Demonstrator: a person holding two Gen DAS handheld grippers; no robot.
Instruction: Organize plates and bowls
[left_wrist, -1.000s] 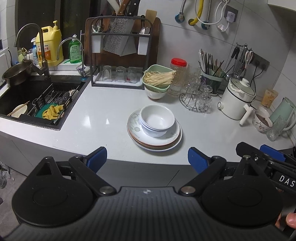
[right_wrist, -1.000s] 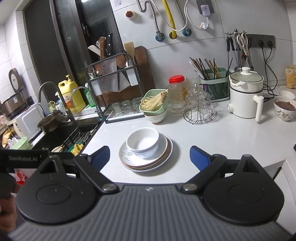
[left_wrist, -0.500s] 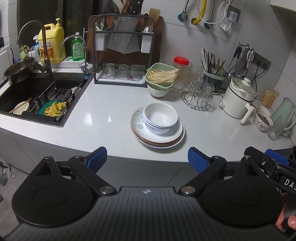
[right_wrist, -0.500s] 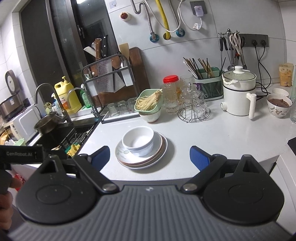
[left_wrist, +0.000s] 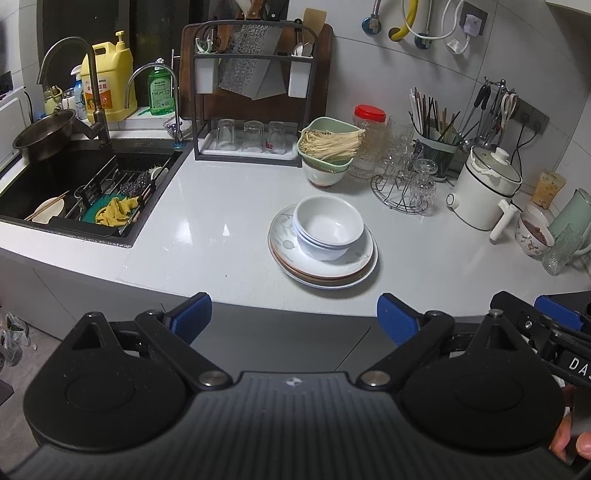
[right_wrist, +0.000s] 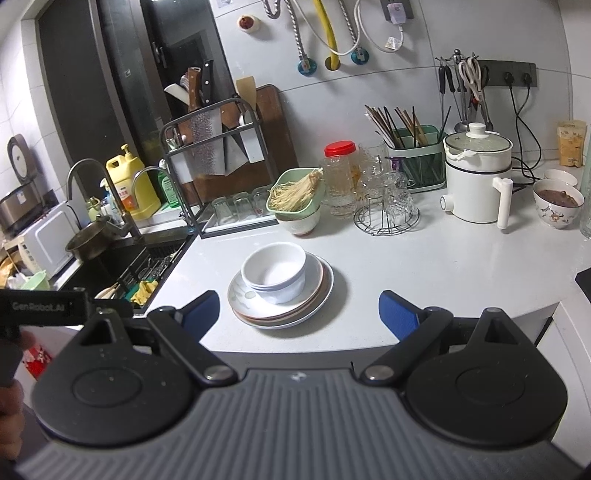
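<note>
Right wrist view alone shows a microwave (right_wrist: 44, 240) — both grippers' fingers (left_wrist: 397, 319) spread wide.

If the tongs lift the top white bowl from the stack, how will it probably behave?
The top white bowl looks glazed, so probably slippery and breakable. It sits nested in another bowl, which may lift with it. The plates beneath look steady.

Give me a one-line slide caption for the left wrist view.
Open left gripper faces nested white bowls on stacked plates beside the sink.
</note>
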